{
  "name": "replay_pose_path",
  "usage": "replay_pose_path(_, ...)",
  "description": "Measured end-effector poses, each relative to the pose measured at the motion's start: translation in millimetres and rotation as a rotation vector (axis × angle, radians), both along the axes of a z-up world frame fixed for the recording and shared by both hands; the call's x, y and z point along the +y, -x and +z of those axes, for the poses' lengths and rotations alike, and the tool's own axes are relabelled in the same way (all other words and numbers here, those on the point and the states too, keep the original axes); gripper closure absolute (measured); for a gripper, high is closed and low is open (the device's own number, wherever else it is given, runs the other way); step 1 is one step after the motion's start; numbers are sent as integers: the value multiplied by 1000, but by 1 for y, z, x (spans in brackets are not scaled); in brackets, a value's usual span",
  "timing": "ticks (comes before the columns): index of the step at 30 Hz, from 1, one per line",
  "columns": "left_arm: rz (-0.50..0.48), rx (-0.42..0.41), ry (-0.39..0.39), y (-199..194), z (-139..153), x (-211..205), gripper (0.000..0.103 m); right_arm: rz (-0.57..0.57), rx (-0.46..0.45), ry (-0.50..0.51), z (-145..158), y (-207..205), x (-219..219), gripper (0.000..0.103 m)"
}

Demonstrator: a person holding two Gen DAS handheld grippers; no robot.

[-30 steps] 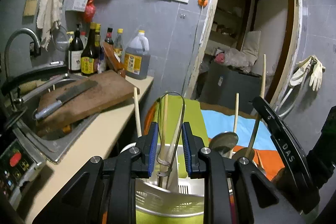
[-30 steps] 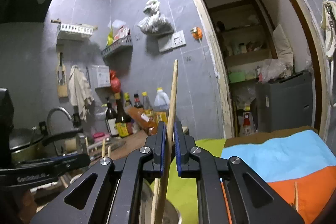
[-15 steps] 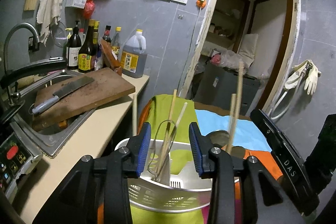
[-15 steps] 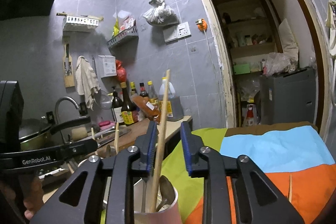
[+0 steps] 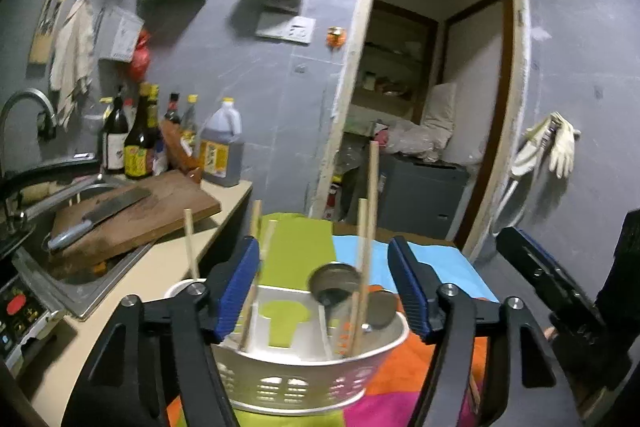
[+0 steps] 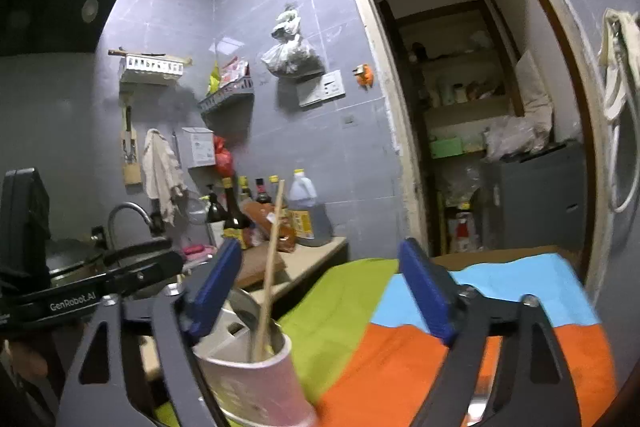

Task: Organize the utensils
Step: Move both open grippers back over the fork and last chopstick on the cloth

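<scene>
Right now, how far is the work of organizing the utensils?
Mostly done, it seems: chopsticks and a ladle stand in the white holder. In hand: nothing; the left gripper and right gripper are both open. No loose utensil shows on the colored cloth, so possibly nothing is left.

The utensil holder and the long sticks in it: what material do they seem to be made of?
The utensil holder looks like white moulded plastic, fairly matte, with slotted cut-outs near its base. The sticks look like bare light wood or bamboo: pale tan, no shine. The ladle beside them appears to be dull grey metal.
</scene>
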State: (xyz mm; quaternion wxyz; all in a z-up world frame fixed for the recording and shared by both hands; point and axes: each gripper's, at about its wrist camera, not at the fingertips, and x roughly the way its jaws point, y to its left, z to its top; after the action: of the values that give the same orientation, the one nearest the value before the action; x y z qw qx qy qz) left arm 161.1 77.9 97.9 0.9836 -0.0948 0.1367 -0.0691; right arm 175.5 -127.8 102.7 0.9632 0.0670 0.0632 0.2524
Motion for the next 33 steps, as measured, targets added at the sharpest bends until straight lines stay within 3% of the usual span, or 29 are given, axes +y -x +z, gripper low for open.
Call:
replay_pose_path(5,-59,-6,-32,4,-4,-30,28,-58,-16,46,7,18,-34,0)
replay_pose_path(16,-157,13,-90,9,-24,-97,16,-231,28,120,-9,42,-103,0)
replay_pose_path(24,-217,103,-154,2,-57,-141,16,-300,128,151,-34,40,-136,0)
replay_pose_path(28,-223,174,-160,-8,-79,-152,16,-357,213,214,-49,30,-143,0)
replay_pose_path(33,-215,285,-163,-25,-101,-158,16,-337,339,243,-71,11,-149,0)
